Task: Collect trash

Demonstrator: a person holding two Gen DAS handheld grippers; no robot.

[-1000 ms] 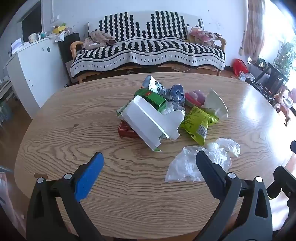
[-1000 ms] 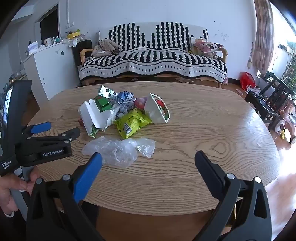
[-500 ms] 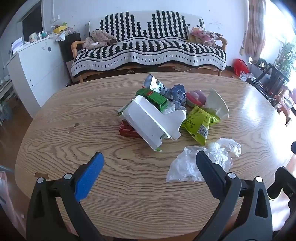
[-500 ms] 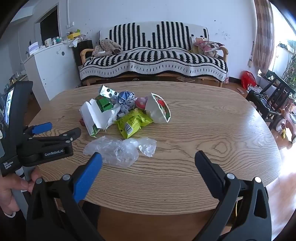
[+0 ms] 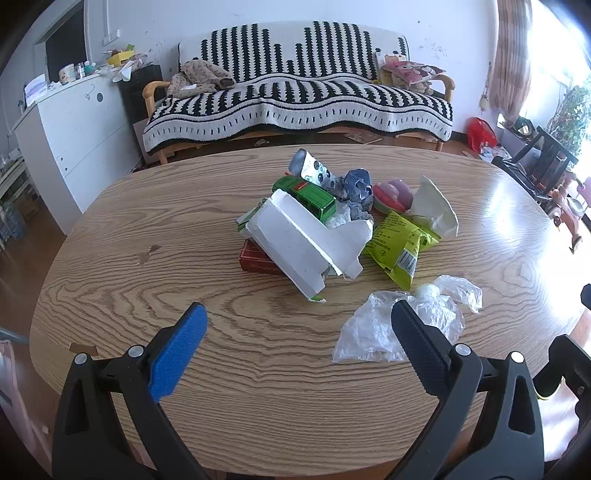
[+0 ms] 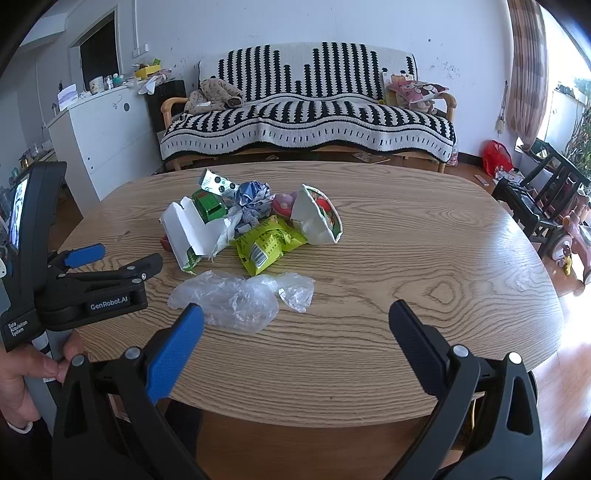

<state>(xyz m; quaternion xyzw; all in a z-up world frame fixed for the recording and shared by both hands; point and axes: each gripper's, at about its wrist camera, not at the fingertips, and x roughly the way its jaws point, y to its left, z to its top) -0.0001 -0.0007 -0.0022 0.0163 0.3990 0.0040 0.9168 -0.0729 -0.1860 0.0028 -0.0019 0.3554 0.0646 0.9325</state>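
The left tongs (image 5: 297, 332) hang wide apart, empty, over the table (image 5: 221, 387) at its near edge. A clear plastic bag (image 5: 373, 328) lies beside the right finger. Mid-table, a torn white carton (image 5: 299, 240) rests on a red box (image 5: 256, 260), beside a yellow-green snack wrapper (image 5: 399, 247).

Striped sofa (image 5: 295, 92) against white wall (image 6: 295, 29), bright window (image 5: 569, 55) right.

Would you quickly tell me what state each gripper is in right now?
Left gripper: open, holding nothing.
Right gripper: open, holding nothing.
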